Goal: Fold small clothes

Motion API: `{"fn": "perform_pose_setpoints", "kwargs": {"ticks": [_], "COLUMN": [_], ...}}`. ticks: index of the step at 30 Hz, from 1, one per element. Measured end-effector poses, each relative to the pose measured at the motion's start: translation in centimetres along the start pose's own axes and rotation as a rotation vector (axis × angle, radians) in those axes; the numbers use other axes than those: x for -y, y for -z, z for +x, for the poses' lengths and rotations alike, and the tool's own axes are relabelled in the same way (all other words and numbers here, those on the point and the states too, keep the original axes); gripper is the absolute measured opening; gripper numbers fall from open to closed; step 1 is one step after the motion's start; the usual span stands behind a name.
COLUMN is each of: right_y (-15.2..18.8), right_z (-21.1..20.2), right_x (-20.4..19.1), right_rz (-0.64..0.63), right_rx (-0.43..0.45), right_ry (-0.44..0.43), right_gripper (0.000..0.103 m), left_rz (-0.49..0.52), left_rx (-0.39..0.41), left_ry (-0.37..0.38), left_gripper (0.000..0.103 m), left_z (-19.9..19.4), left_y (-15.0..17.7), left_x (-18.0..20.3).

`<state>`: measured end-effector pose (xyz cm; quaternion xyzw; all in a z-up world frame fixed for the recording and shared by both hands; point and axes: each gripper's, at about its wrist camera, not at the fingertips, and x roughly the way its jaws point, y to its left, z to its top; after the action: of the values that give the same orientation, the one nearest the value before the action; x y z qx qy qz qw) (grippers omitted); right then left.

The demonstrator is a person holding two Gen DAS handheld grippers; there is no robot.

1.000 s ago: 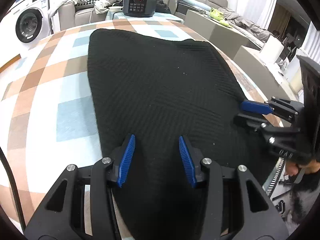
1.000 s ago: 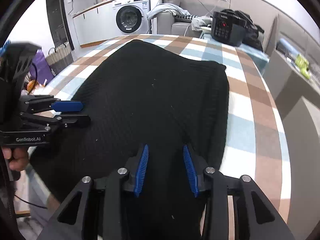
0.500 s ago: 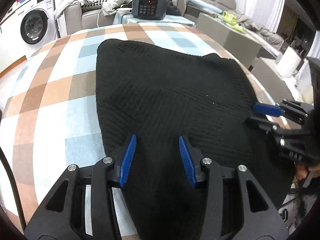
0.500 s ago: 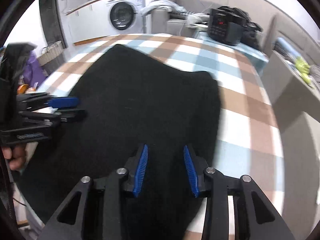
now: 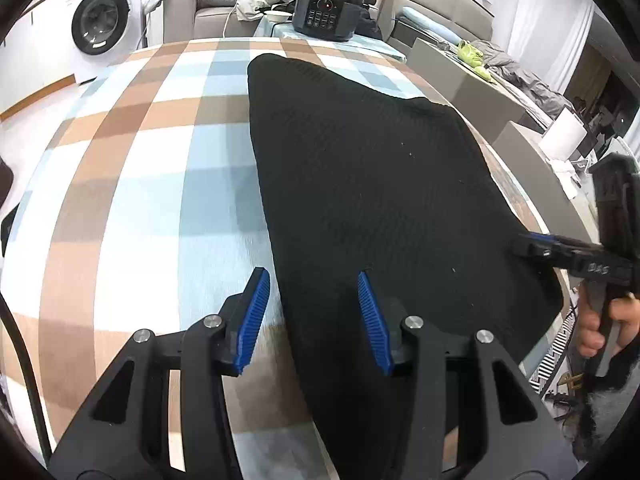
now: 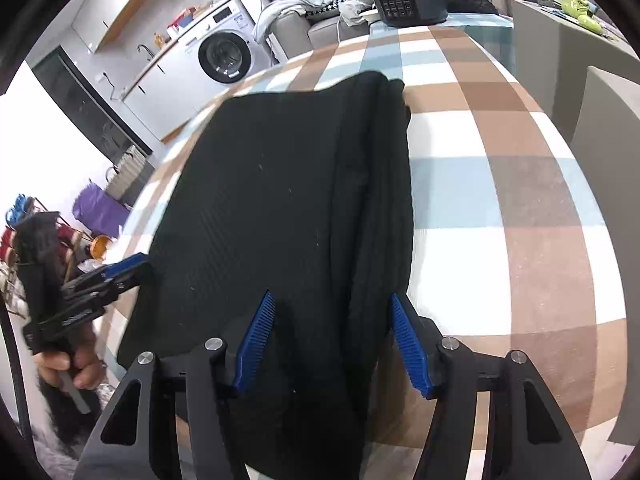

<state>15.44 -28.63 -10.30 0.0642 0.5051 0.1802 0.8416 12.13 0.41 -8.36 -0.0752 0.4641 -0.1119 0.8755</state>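
A black ribbed knit garment [image 5: 360,184] lies flat on the checked tablecloth [image 5: 132,200]. My left gripper [image 5: 314,316] hovers open over the garment's near left edge, which runs between its blue pads [image 5: 254,316] without being pinched. In the right wrist view the garment [image 6: 272,200] shows a doubled fold along its right side. My right gripper [image 6: 332,344] straddles that fold. Its jaws are opening and the pads [image 6: 408,344] do not press the cloth. Each view also shows the other gripper: the right gripper [image 5: 536,244] at the garment's right edge, the left gripper [image 6: 128,268] at its left edge.
A black pressure cooker [image 5: 326,10] stands on a small table beyond the far edge. A washing machine [image 5: 102,20] and a sofa [image 5: 208,8] are farther back. Grey cabinets [image 5: 472,84] flank the right side. A person's hand [image 6: 68,364] grips the left tool.
My left gripper has slid left to the garment's left edge. My right gripper has shifted right over the folded right edge, rolled, and its jaws have widened.
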Motion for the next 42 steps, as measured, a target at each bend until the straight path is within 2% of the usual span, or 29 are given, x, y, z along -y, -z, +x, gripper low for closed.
{"fn": "perform_pose_setpoints", "kwargs": {"ticks": [4, 6, 7, 9, 11, 12, 16, 24, 31, 34, 38, 40, 41, 42], "right_y": [0.2, 0.3, 0.3, 0.1, -0.2, -0.4, -1.8, -6.0, -7.2, -7.1, -6.6, -6.2, -6.0, -5.7], "right_z": [0.3, 0.5, 0.6, 0.8, 1.2, 1.4, 2.6, 6.1, 6.5, 6.0, 3.7, 2.2, 1.6, 0.9], "right_x": [-0.9, -1.2, -1.3, -1.6, -2.1, -2.2, -2.7, -4.4, -4.5, -4.5, -5.4, -6.0, -6.2, -6.4], "right_rz": [-0.027, -0.035, -0.035, -0.045, -0.058, -0.059, -0.057, -0.04, -0.053, -0.068, -0.128, -0.164, -0.176, -0.191], "right_rx": [0.026, 0.029, 0.029, 0.03, 0.025, 0.023, 0.022, 0.037, 0.042, 0.048, 0.121, 0.162, 0.178, 0.2], "right_ry": [0.038, 0.038, 0.031, 0.033, 0.035, 0.034, 0.018, 0.007, 0.012, 0.027, 0.076, 0.074, 0.078, 0.084], "right_gripper": [0.058, 0.041, 0.038, 0.029, 0.027, 0.027, 0.027, 0.026, 0.027, 0.031, 0.048, 0.059, 0.069, 0.08], "left_rz": [-0.005, -0.003, -0.001, -0.001, 0.002, 0.001, -0.012, -0.043, -0.048, -0.057, -0.067, -0.061, -0.055, -0.053], "left_rx": [-0.023, -0.031, -0.037, -0.031, -0.018, -0.017, -0.004, 0.036, 0.064, 0.069, 0.097, 0.122, 0.137, 0.149], "left_ry": [-0.003, -0.003, -0.003, -0.008, -0.008, -0.009, -0.047, -0.125, -0.131, -0.133, -0.145, -0.148, -0.152, -0.155], "left_gripper": [0.043, 0.043, 0.043, 0.031, 0.023, 0.022, 0.021, 0.021, 0.021, 0.021, 0.022, 0.022, 0.026, 0.033], "left_z": [0.5, 1.0, 1.2, 1.6, 1.6, 1.7, 2.3, 4.7, 5.0, 4.9, 3.5, 2.3, 1.6, 1.0], "left_y": [0.6, 0.6, 0.6, 0.5, 0.3, 0.1, -1.2, -5.8, -6.4, -6.2, -5.8, -5.3, -5.1, -5.0], "left_x": [0.0, 0.2, 0.3, 0.3, 0.3, 0.2, -0.6, -3.5, -4.3, -4.5, -4.3, -4.0, -3.8, -3.6]}}
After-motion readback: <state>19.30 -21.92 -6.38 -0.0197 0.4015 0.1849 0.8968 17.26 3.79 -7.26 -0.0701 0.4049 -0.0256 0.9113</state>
